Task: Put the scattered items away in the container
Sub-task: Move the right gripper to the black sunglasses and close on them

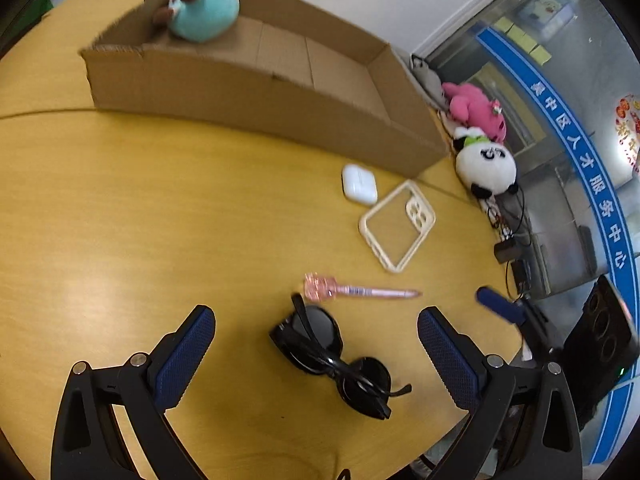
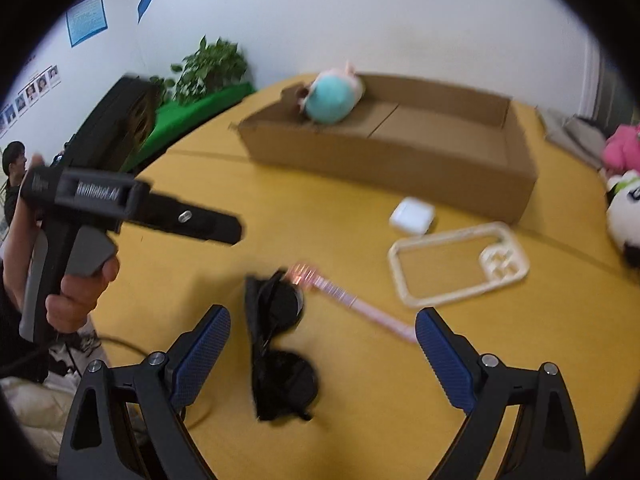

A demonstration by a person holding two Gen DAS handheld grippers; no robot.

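Left wrist view: folded black sunglasses (image 1: 334, 356), glossy lenses.

We are in an office or public service centre rather than a home. A glass partition (image 1: 560, 128) beside us carries a blue band with white Chinese characters (image 1: 592, 184) that name a talent service centre, and yellow sticky notes (image 1: 520, 40) dot the glass. On the white wall we see blue notice posters (image 2: 86, 16) and a row of staff portrait photos (image 2: 30, 90). A potted green plant (image 2: 208, 66) stands in the corner, and a man (image 2: 14, 160) is in the background. We work at a large rounded yellow bench (image 1: 140, 208) like a meeting table, with cables and power adapters (image 1: 510, 248) at its edge.
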